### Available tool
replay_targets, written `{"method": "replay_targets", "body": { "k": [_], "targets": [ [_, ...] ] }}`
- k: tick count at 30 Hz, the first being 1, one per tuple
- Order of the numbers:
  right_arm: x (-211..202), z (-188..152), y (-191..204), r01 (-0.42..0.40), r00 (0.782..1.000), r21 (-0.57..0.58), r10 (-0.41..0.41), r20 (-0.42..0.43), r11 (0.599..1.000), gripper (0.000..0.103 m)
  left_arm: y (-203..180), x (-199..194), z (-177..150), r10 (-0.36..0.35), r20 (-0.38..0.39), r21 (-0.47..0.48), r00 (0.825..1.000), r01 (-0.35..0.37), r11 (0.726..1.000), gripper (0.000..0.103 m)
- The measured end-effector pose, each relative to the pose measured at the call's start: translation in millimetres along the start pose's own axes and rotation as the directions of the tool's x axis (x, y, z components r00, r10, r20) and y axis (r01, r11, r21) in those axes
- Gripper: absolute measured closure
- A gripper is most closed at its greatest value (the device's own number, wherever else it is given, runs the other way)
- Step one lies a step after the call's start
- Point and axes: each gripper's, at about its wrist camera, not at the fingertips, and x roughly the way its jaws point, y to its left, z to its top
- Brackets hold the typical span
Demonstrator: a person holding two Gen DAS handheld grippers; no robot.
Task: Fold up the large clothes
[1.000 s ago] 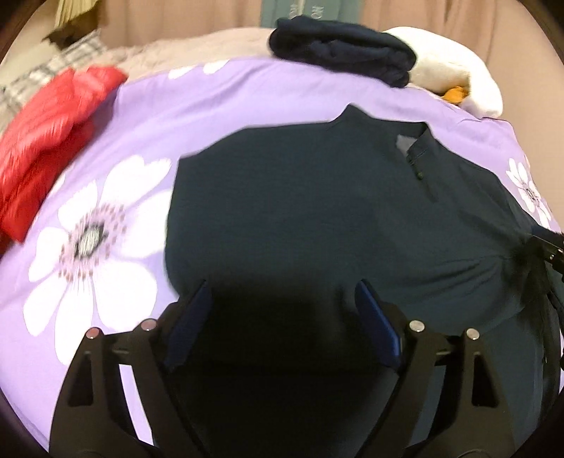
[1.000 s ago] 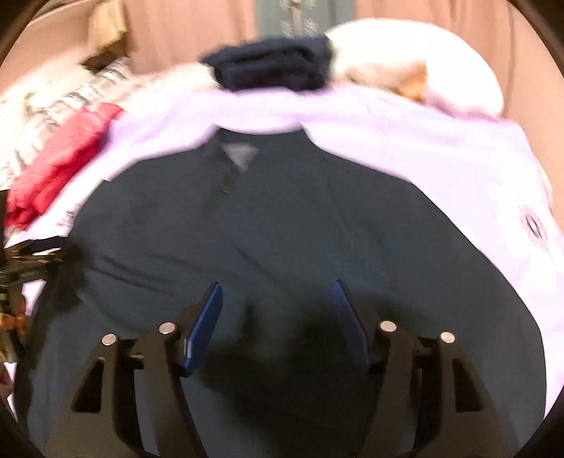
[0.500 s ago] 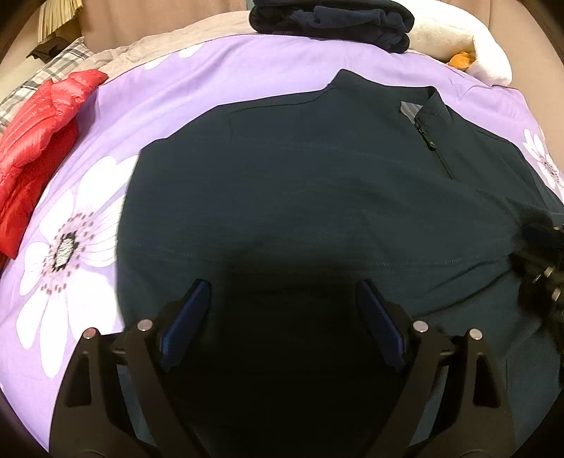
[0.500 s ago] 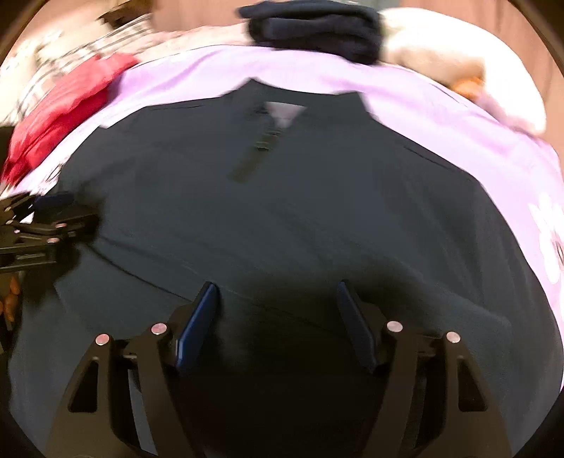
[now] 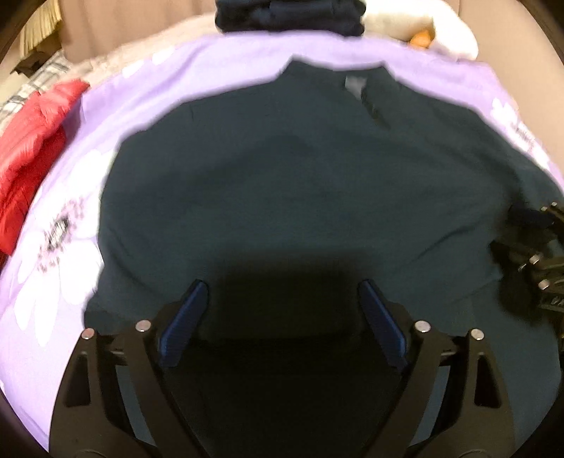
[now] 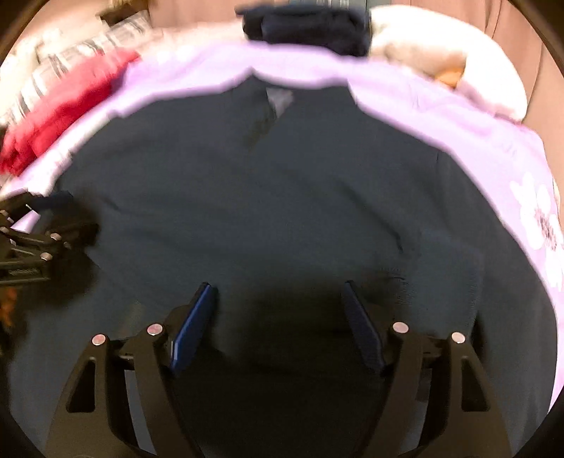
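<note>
Flat, the dark top (image 5: 299, 183) points collar-away lengthwise; left gripper (image 5: 282, 310) and right gripper (image 6: 278, 310) gape empty.

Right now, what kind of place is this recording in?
Most likely a bedroom: the dark top lies spread on a purple floral bedspread, with folded dark clothes and a white pillow behind.

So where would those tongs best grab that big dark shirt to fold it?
Probably the near hem corners, one per side, approached from outside. The dark shirt lies flat, collar away, so its edges are the only free fabric. Both left tongs and right tongs are open above it.
</note>
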Motion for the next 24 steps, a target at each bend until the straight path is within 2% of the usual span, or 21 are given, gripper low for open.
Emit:
{"method": "replay_targets", "body": {
  "k": [4, 6, 9, 13, 17, 21, 24],
  "targets": [
    [-23.2, -6.8, -2.5, 0.045, 0.999, 0.021, -0.045, 0.006, 0.999, 0.028, 8.7, -12.6, -1.7, -0.019, -0.019, -0.075, 1.0, 0.017, 0.997, 0.012],
    [-41.0, -12.8, 0.3, 0.065, 0.997, 0.004, -0.065, 0.028, 0.998, 0.028, 8.5, -29.9, -8.4, -0.035, 0.006, -0.088, 0.999, 0.036, 0.995, 0.012],
    [-65.9, -28.2, 3.2, 0.013, 0.999, 0.021, -0.014, 0.051, 1.0, 0.028, 1.7, -58.6, -25.6, -0.09, 0.053, -0.104, 0.995, 0.096, 0.99, 0.012],
    [-95.4, -67.7, 25.2, -0.066, 0.996, 0.009, 0.066, 0.058, 0.998, 0.027, -20.9, -91.1, -57.3, -0.13, 0.087, -0.084, 0.988, 0.137, 0.987, 0.01],
    [-102.5, -106.7, 59.0, -0.128, 0.992, -0.036, 0.128, -0.003, 0.991, 0.026, -47.0, -107.9, -94.8, -0.11, 0.069, -0.026, 0.992, 0.112, 0.993, 0.01],
    [-104.4, -143.1, 76.4, -0.059, 0.998, -0.119, 0.055, -0.04, 0.991, 0.025, -62.0, -107.7, -143.6, -0.049, 0.001, 0.035, 0.999, 0.049, 0.998, 0.01],
    [-120.5, -165.8, 68.3, -0.023, 0.999, -0.129, 0.019, -0.032, 0.991, 0.02, -51.3, -119.2, -171.1, -0.038, 0.003, 0.019, 0.999, 0.038, 0.999, 0.005]
  ]
}}
